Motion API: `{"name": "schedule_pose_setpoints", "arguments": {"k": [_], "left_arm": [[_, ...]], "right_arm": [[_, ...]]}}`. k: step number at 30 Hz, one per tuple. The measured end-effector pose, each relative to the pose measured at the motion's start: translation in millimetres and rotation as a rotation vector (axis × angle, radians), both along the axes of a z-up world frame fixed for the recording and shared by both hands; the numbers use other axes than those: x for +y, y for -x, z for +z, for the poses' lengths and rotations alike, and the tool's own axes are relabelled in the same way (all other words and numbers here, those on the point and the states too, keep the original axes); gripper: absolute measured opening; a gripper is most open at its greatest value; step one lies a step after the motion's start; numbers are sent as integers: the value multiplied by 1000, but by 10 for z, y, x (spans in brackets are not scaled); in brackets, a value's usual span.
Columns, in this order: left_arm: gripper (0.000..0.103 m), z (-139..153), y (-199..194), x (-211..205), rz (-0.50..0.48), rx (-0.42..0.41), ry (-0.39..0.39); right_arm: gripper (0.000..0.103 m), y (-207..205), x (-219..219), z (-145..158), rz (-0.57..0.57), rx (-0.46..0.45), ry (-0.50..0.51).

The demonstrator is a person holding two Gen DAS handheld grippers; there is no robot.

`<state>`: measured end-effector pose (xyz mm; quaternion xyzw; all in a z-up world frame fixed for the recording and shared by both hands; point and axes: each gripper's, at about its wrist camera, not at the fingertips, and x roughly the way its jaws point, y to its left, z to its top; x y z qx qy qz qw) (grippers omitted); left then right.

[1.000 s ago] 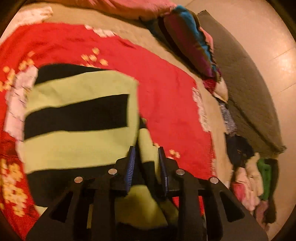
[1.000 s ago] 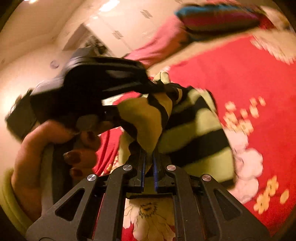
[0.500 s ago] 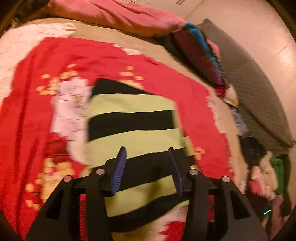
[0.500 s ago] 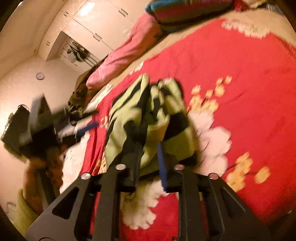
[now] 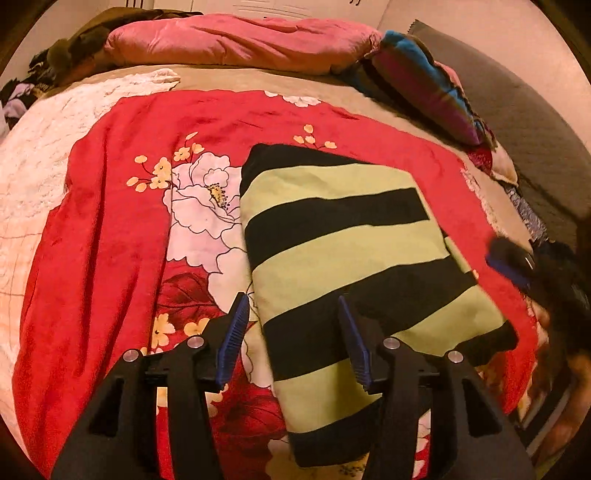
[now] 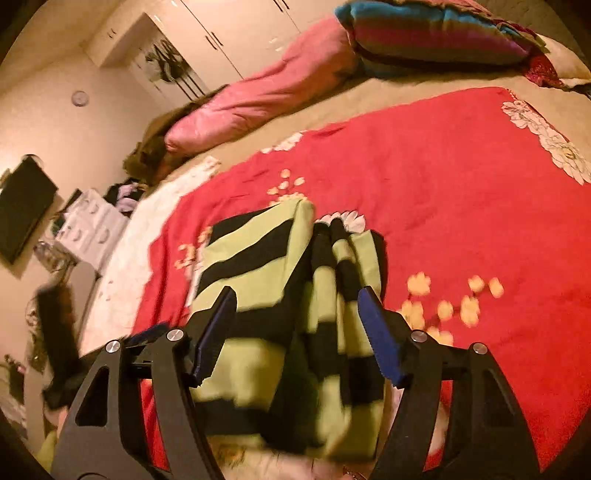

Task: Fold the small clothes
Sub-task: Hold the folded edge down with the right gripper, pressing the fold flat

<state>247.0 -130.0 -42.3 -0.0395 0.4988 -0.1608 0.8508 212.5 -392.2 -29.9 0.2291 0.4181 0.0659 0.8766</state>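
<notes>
A lime-green and black striped garment (image 5: pixel 343 236) lies folded on the red floral blanket (image 5: pixel 110 221). In the right wrist view the garment (image 6: pixel 258 258) shows a flat panel, with a bunched fold along its right side. My left gripper (image 5: pixel 291 314) hovers over the garment's near left corner. Its jaws are opening and the blue pads (image 5: pixel 232 332) press on nothing. My right gripper (image 6: pixel 297 299) stands over the garment's near end. Its jaws are also opening, with cloth seen between the fingers but clear of the pads. It also appears as a blur at the right edge (image 5: pixel 509 262).
A pink duvet (image 5: pixel 236 44) and a striped pillow (image 5: pixel 424 81) lie along the far side of the bed. A white fleece blanket (image 5: pixel 37 166) lies on the left. Loose clothes (image 5: pixel 524 214) sit at the right edge beside a grey mat (image 5: pixel 535 122). A wardrobe (image 6: pixel 240 33) stands behind.
Both grippers were shut on the hanging garment and have let it go. It now lies folded on the blanket. Both grippers have drawn back and their jaws stand wider.
</notes>
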Motion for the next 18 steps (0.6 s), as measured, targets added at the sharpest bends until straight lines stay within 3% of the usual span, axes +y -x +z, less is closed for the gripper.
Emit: {"name": "schedule_pose_setpoints", "arguments": {"k": [7,11,13,16,18], "left_arm": [[53,-102,-2,-8,5,4,-16],[53,-124,-6,-45,8,6,-20],[53,-124,-4,-76,5,1,-35],[53,-119,-5,-110,1,1,-48],[53,-93,7,-120,2,-6,-46]], "right_arm": [[58,-155,126,-279,46,40,12],[42,-175,202,-324,109,31,19],[22,-173,266,-307,154,19,34],[9,-125,387,-228,199,-7,133],[6,-65,350,-137,190,-47,100]]}}
